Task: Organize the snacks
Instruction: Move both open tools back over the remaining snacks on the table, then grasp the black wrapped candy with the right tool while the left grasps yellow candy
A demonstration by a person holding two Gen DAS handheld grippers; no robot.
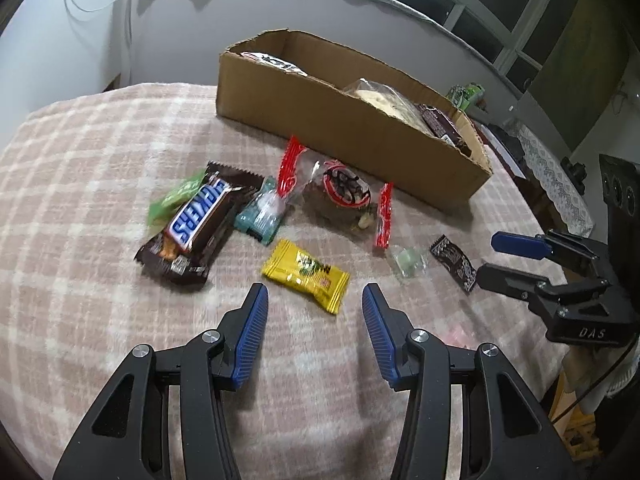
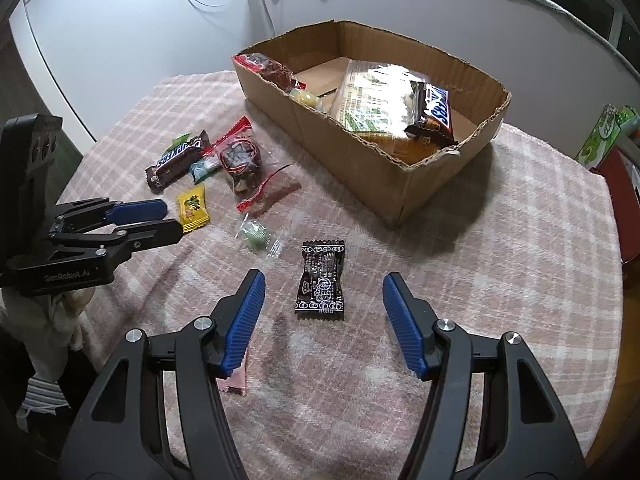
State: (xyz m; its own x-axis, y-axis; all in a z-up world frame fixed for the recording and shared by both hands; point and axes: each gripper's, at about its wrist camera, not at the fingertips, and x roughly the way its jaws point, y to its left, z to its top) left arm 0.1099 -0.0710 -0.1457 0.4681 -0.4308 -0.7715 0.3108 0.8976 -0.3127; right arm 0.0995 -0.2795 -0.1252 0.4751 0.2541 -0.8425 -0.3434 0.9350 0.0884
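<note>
Showing two Snickers bars (image 2: 178,160), one box (image 2: 452,172)

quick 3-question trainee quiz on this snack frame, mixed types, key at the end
1. True or false: the left gripper is shut on the yellow candy.
2. Which wrapper lies straight ahead of the right gripper? A) black candy wrapper B) Snickers bar C) clear bag with red ends
3. Fill in: the Snickers bar on the blanket lies ____ the cardboard box.

Key
1. False: its jaws stand open and the candy lies just ahead of them.
2. A, the black candy wrapper.
3. Outside; a second Snickers bar is already in the box.
</note>
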